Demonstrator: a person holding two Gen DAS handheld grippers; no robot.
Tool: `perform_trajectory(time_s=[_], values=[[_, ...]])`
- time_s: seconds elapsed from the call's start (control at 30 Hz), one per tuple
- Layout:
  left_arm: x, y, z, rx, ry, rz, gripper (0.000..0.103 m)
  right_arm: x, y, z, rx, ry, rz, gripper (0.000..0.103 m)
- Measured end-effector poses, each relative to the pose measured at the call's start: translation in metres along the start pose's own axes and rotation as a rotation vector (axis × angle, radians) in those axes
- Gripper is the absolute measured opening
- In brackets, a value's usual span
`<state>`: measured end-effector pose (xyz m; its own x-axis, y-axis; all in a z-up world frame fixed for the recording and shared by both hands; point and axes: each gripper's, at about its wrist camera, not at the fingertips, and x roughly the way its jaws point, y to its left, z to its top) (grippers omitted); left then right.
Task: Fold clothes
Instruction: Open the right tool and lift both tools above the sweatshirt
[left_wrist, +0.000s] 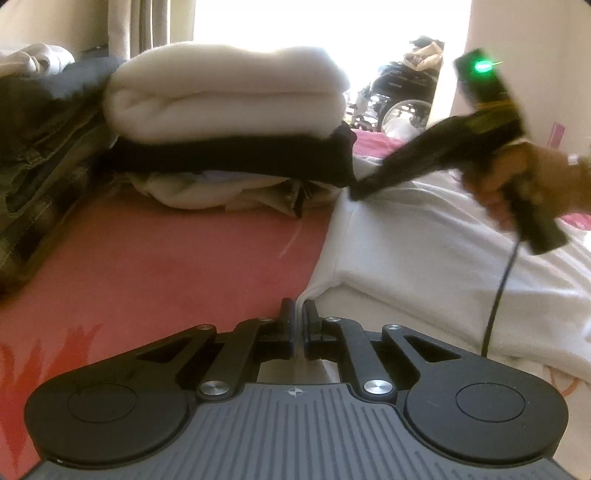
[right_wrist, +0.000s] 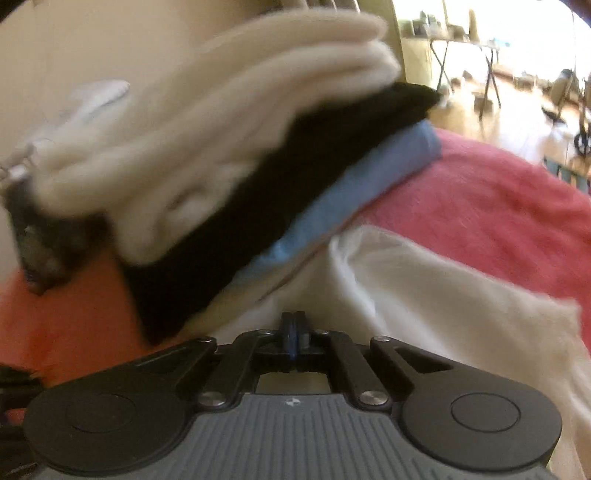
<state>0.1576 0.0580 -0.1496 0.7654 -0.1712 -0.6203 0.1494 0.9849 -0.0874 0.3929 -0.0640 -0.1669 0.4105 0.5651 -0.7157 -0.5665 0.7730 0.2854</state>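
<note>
**folder_hands:** On the pink-red bedspread (left_wrist: 155, 258) right now, white garment (left_wrist: 424, 251) spread out flat to my right. My left gripper (left_wrist: 299, 314) is down at the near corner of it, jaws pinched nearly together with a thin edge of the white fabric caught between the pads. So yeah, I've got hold of that corner.

**laundry_lurker:** What about your other hand?

**folder_hands:** My right gripper (right_wrist: 294, 325) is fully closed. From its own camera the white garment (right_wrist: 424, 288) lies right in front of the tips, but I honestly can't tell if any cloth is pinched in there; all I see between the pads is a blue sliver, and the frame is smeared. From the left camera my right hand (left_wrist: 517, 177) is wrapped round the handle with a green light (left_wrist: 482, 66) glowing on top, and the right gripper's (left_wrist: 356, 190) tips are down on the far edge of the white garment, just beside the stack.

**laundry_lurker:** Stack?

**folder_hands:** Folded pile sitting at the back of the bed: thick cream knit (left_wrist: 225, 96) on top, a black piece (left_wrist: 229, 158) under it, then pale and beige stuff at the bottom. The right camera also shows a blue folded layer (right_wrist: 351, 192) under the black one. Left of the pile there's a heap of dark and plaid clothes (left_wrist: 40, 155). A wheelchair (left_wrist: 399, 99) stands past the bed in the bright doorway.
</note>
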Motion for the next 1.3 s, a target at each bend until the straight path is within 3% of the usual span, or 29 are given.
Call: perform_trajectory(time_s=[0.17,0.27,0.43,0.57,0.67,0.8,0.9,1.0,1.07,1.2,1.3], values=[[-0.001,0.001,-0.002,0.01,-0.003,0.01,0.008,0.021,-0.001,0.008,0.062,-0.068,-0.018,0.0],[-0.001,0.001,-0.002,0.025,0.0,0.013,0.009,0.005,-0.01,0.004,0.118,-0.103,-0.007,0.0],[-0.011,0.006,0.008,0.045,0.029,0.006,0.021,-0.086,-0.046,-0.012,0.276,-0.229,-0.074,0.005],[-0.026,0.009,0.015,0.053,0.024,0.028,0.028,-0.19,-0.063,-0.038,0.335,-0.274,-0.184,0.005],[-0.035,0.003,0.019,0.076,0.024,0.059,0.029,-0.258,-0.064,-0.075,0.411,-0.249,-0.267,0.006],[-0.042,-0.015,0.026,0.111,0.026,0.068,0.03,-0.317,-0.058,-0.151,0.625,-0.16,-0.315,0.021],[-0.046,-0.038,0.032,0.165,0.029,0.043,0.031,-0.327,-0.049,-0.208,0.792,-0.099,-0.296,0.025],[-0.046,-0.069,0.036,0.244,0.033,0.0,0.034,-0.312,-0.041,-0.242,0.825,-0.064,-0.319,0.039],[-0.038,-0.087,0.038,0.293,0.044,-0.019,0.034,-0.303,-0.035,-0.264,0.845,-0.042,-0.334,0.039],[-0.009,-0.108,0.046,0.353,0.079,-0.005,0.034,-0.301,-0.029,-0.278,0.852,-0.036,-0.343,0.039],[0.015,-0.111,0.054,0.332,0.129,0.028,0.034,-0.304,-0.032,-0.288,0.887,-0.018,-0.342,0.041]])
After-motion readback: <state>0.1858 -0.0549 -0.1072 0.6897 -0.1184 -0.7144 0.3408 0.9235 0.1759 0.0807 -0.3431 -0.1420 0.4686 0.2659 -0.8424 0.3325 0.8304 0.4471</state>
